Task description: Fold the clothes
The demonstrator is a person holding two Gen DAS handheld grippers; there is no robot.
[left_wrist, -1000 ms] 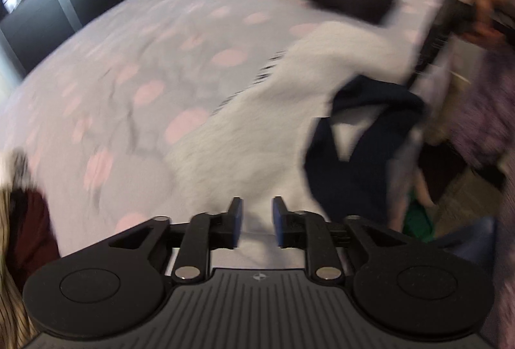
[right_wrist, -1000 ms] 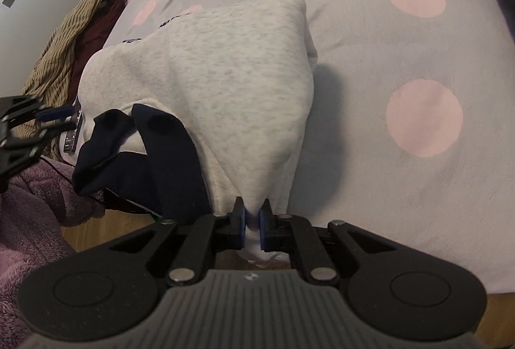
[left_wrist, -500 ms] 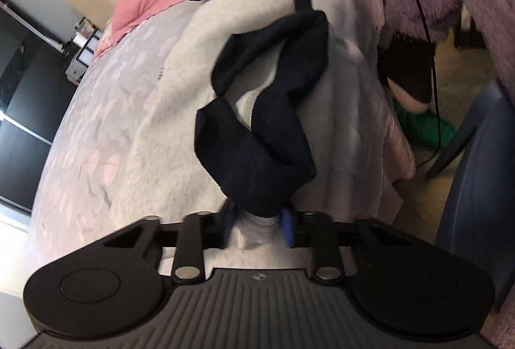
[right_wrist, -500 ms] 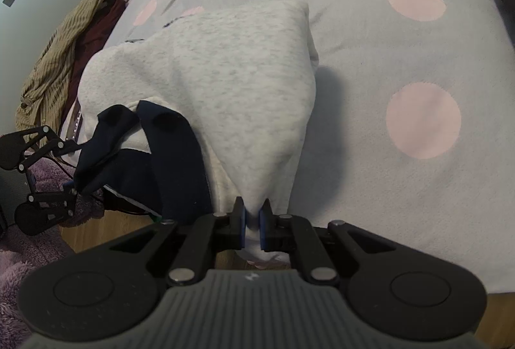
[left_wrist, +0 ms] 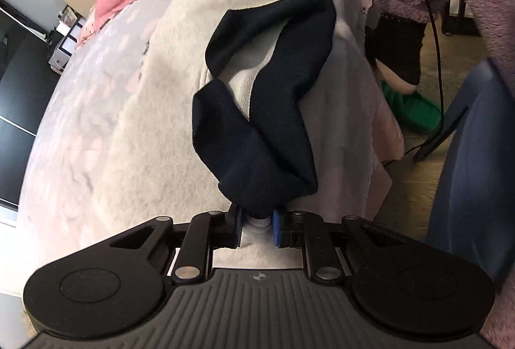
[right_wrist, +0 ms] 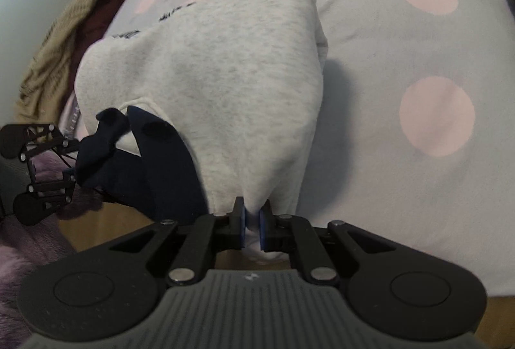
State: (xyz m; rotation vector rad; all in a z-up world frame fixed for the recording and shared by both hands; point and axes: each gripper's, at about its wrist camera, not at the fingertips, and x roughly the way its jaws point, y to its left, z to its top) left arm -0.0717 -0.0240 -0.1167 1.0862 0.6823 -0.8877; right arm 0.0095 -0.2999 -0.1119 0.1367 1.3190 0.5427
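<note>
Left gripper (left_wrist: 256, 223), free a second ago, now clamps the grey hoodie's (right_wrist: 206, 98) navy-lined hood edge; right gripper (right_wrist: 252, 228) stays clenched on the hem. Both ends held: ready to lift or fold.

Right tool (right_wrist: 252, 222) pinching grey sweatshirt (right_wrist: 225, 85) hem on polka-dot bedspread (right_wrist: 418, 59), left tool (right_wrist: 69, 160) on navy trim (right_wrist: 154, 165).
</note>
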